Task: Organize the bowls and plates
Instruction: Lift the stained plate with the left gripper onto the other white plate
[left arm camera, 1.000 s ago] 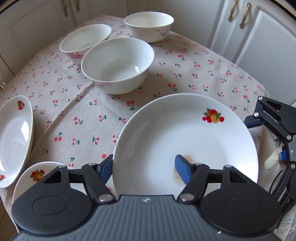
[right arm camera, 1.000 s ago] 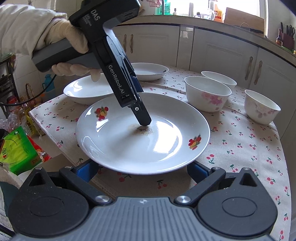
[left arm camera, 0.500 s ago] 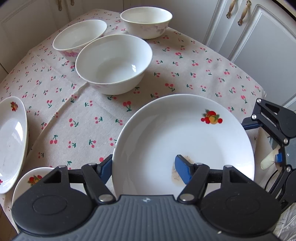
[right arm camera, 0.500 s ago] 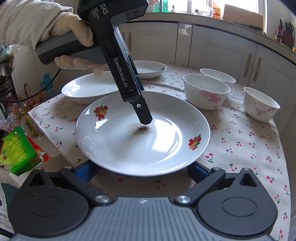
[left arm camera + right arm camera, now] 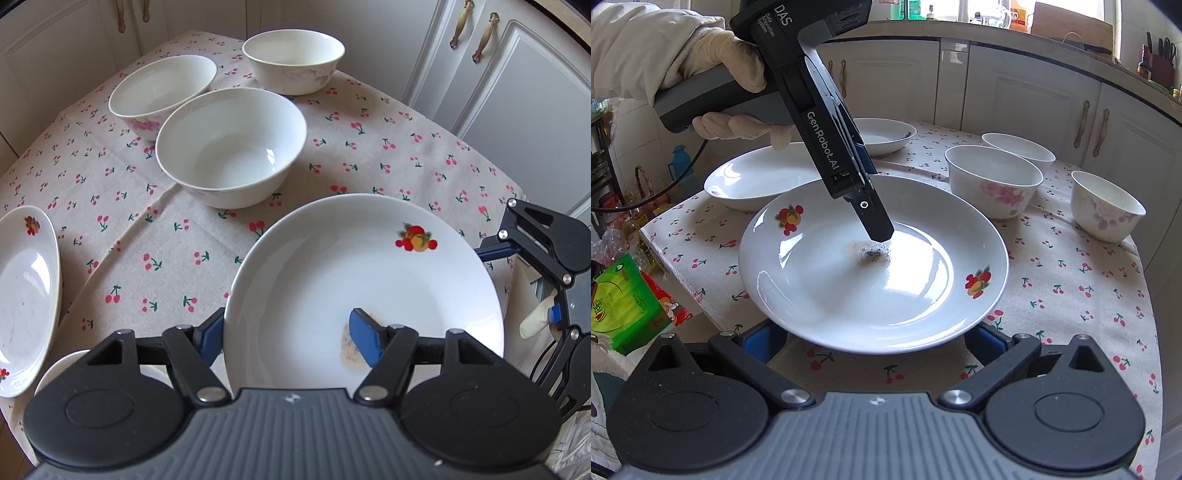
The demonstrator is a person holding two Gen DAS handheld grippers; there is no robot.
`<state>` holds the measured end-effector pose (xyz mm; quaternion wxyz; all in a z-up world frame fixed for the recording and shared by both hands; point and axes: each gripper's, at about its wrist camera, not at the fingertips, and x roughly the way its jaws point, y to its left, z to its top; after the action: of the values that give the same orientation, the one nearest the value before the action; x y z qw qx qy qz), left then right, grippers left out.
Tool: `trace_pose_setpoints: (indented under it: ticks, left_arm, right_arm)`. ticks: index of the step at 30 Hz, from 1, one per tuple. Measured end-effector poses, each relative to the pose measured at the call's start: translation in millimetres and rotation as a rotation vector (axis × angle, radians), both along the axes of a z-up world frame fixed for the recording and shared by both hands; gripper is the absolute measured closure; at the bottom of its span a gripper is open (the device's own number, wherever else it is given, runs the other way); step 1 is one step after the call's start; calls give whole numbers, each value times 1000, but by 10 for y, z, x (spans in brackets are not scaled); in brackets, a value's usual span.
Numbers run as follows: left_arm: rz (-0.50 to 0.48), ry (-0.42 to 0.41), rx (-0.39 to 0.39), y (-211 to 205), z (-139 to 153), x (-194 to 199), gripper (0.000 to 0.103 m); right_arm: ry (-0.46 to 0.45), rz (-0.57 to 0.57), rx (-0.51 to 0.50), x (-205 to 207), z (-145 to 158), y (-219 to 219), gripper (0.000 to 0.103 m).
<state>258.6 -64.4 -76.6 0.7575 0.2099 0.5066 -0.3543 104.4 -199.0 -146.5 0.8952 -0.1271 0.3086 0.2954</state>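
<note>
So the left claw [image 5: 291, 334] is pinching the big plate [image 5: 365, 280] by its rim, one blue finger [image 5: 364, 341] down inside the dish on a brownish smudge [image 5: 871, 253], the other under the edge on the outside. Plate looks lifted a bit off the cherry-print cloth [image 5: 177, 258] on the counter, though from these angles I can't say for sure it's fully clear of it.

Right claw [image 5: 875, 341] is spread wide, its blue fingers either side of the near rim of that plate and below it, not touching as far as I can see. The gloved left hand [image 5: 738, 74] grips the other tool's handle up top.

Other stuff on the counter: three bowls in a cluster, the biggest bowl [image 5: 231, 147] nearest the plate, a second bowl [image 5: 162, 92] and third bowl [image 5: 293, 61] just behind it. Two more plates sit off to the left side, an oval plate [image 5: 27, 302] and a small plate [image 5: 55, 376] mostly hidden behind the claw body. White cabinets [image 5: 517, 92] run behind the counter.
</note>
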Motion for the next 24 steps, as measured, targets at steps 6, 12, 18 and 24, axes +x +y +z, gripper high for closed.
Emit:
trace_pose_setpoints:
  ticks: [6, 12, 18, 24]
  left_arm:
    - [4, -10, -11, 53, 44, 22, 34]
    - [8, -29, -20, 121, 139, 49, 34]
    - [28, -47, -32, 240, 225, 89, 34]
    - [54, -64, -37, 409, 285, 105, 34]
  right_arm:
    - [3, 4, 7, 41, 64, -3, 0]
    - [-10, 13, 6, 97, 163, 37, 0]
    - [-29, 29, 3, 154, 263, 104, 0]
    - [-39, 53, 3, 231, 334, 207, 0]
